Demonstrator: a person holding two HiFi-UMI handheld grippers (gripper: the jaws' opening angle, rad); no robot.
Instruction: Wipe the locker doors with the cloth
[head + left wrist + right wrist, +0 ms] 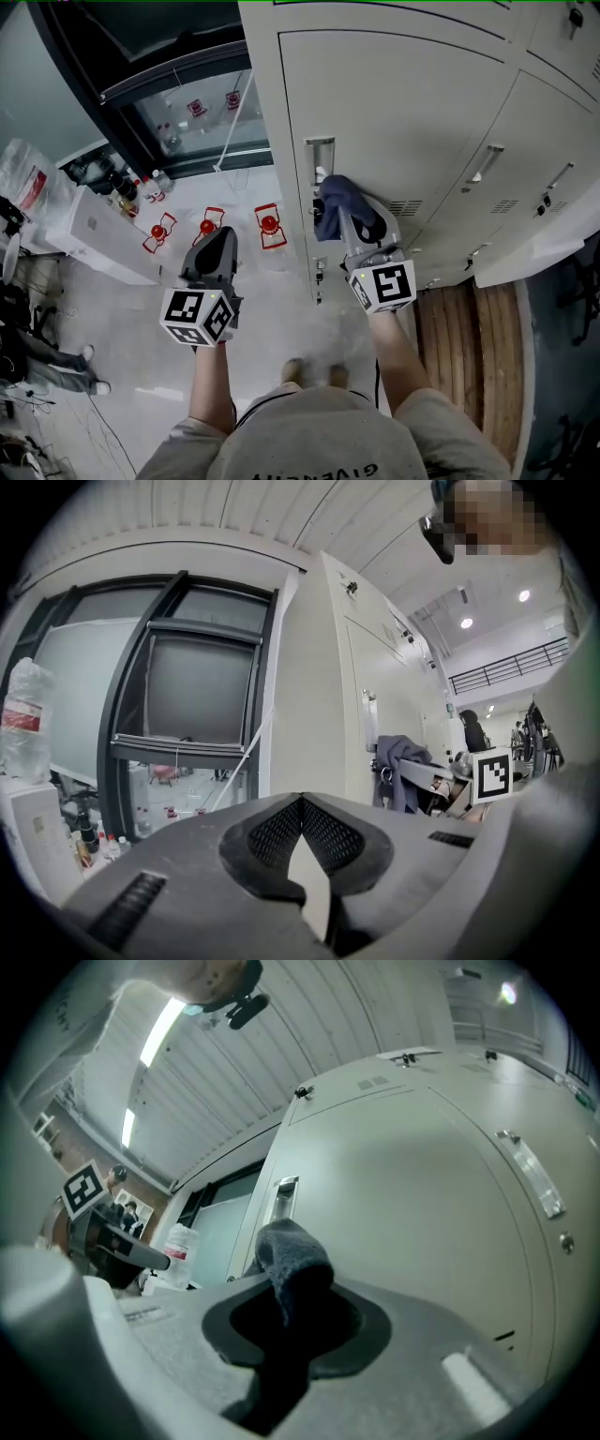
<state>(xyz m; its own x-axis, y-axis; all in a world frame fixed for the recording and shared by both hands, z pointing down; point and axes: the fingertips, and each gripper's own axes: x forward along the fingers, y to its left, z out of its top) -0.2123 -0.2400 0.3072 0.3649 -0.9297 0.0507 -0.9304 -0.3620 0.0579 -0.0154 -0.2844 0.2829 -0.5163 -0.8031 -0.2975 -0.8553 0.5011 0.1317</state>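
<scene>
Pale grey lockers (441,103) fill the right side of the head view, beside a dark-framed window (178,89) and a light floor (122,309).

The right tongs (354,217) are pinching a dark blue-grey cloth (334,204). In the right gripper view the tongs (292,1321) grip its lower part, and the cloth (295,1252) sticks out along their line. Its long axis runs forward and its rounded, folded end points at the locker door (412,1194), just below the handle (283,1194). The gripped end is lost in the dark hollow between the jaws. From the head view the cloth lies at the door's left edge, under the handle (320,157); I cannot tell whether it touches the metal.

The left tongs (302,808) are pressed together with nothing in them. They are held well apart from the lockers, over the floor (221,246), pointing toward the window.
</scene>
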